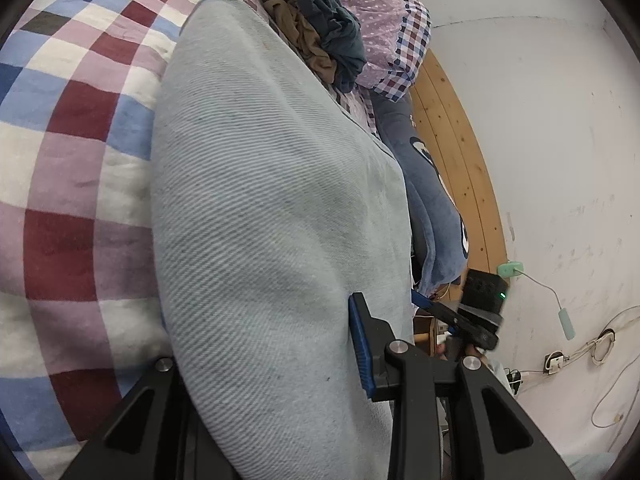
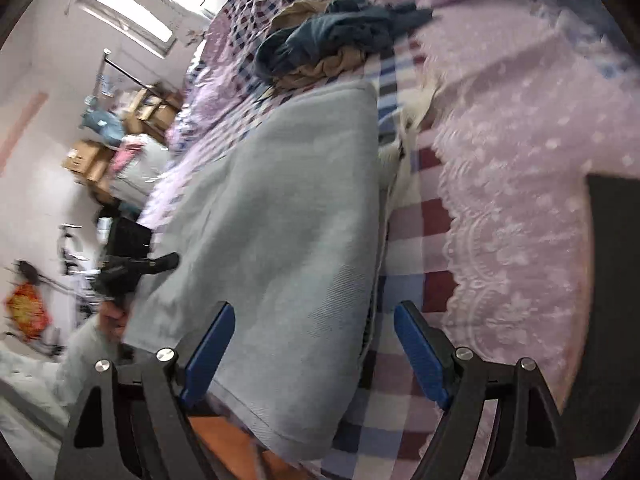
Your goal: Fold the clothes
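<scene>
A pale grey-green garment (image 1: 272, 216) lay spread lengthwise on the checked bed cover (image 1: 68, 160), running from the bottom of the left wrist view up toward twelve o'clock. The left gripper (image 1: 276, 360) had this cloth bunched between its fingers: the blue pad (image 1: 362, 354) at about five o'clock pressed against the fabric, while the opposite finger was buried under the fold, so the jaws were clamped on the garment.

At about one o'clock of the garment's far end sat a heap of unfolded clothes, a dark teal piece (image 1: 332, 28) lying over a brown one (image 1: 298, 28). Beyond them, a lilac dotted quilt (image 1: 380, 20) with a checked lining was piled up. At three o'clock a blue plush blanket (image 1: 424, 184) lay along the bed's wooden side board (image 1: 460, 148).

In the right wrist view, blurred by motion, the right gripper (image 2: 314, 344) had its two blue pads (image 2: 420, 352) spread wide and released, with the near corner of the same garment (image 2: 280, 220) lying between them but not pinched. The left gripper (image 2: 132, 264) showed at nine o'clock, held by a hand (image 2: 112, 316) at the garment's edge.

As for containers, brown cardboard boxes (image 2: 90, 160) stood stacked at about ten o'clock against the wall; what they held could not be made out, though something pink (image 2: 124, 156) lay beside them.
</scene>
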`<state>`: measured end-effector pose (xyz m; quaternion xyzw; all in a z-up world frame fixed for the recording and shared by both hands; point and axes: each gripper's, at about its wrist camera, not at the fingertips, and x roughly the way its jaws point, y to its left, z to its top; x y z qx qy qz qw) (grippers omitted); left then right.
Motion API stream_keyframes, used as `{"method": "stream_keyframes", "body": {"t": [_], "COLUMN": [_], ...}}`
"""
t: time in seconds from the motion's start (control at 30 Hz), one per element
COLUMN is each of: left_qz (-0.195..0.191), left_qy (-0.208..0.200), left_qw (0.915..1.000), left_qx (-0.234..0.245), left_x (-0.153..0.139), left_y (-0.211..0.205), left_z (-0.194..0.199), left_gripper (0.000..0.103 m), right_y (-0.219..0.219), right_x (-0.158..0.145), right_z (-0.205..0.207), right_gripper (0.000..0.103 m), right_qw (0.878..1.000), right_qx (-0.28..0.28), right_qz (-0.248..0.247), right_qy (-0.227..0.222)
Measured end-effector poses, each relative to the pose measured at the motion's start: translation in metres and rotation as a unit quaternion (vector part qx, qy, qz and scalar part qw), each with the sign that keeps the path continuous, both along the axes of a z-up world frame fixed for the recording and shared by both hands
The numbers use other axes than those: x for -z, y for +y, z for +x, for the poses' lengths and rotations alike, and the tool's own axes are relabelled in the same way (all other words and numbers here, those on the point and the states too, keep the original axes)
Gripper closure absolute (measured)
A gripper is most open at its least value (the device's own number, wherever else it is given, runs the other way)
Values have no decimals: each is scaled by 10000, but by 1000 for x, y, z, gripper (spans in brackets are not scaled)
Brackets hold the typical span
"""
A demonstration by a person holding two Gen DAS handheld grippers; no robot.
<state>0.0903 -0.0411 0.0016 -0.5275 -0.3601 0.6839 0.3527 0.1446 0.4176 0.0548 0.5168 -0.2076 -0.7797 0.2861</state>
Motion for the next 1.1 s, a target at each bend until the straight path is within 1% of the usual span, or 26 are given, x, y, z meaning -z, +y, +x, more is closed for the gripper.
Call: {"method": "stream_keyframes", "body": {"t": [0.1, 0.23, 0.4, 0.6, 0.7, 0.77, 0.83, 0.93, 1.0, 1.1], "left_qz": [10, 25, 49, 57, 57, 61, 63, 66, 75, 73], "left_qy": [29, 27, 14, -4, -9, -13, -12, -8, 6, 29], "left_qw": [10000, 10000, 10000, 10000, 10000, 10000, 10000, 10000, 10000, 10000], "left_qx": [5, 8, 9, 16, 19, 20, 23, 31, 36, 30], "left_x": [1, 1, 2, 2, 1, 1, 1, 1, 1, 2], "left_y": [-2, -2, -2, -1, -1, 0, 0, 1, 1, 0], "left_z": [1, 3, 3, 2, 1, 0, 0, 0, -1, 0], "left_gripper": [70, 70, 70, 70, 70, 70, 70, 70, 70, 70], "right_y": [4, 6, -1, -28, -52, -64, -67, -64, -68, -76], "right_x": [15, 26, 30, 29, 32, 33, 35, 39, 40, 42], "right_z": [-9, -19, -32, -49, -61, -68, -72, -78, -81, -84], "right_gripper": [18, 16, 6, 5, 4, 0, 0, 0, 0, 0], "right_qw": [9990, 9973, 9939, 9879, 9856, 9841, 9824, 9774, 9757, 9760], "right_qx": [-243, -423, -688, -1130, -1369, -1450, -1492, -1555, -1569, -1575], "right_qz": [-328, -520, -763, -960, -838, -815, -883, -1165, -1260, -1240], "right_qy": [-171, -299, -389, -447, -538, -618, -696, -828, -863, -847]}}
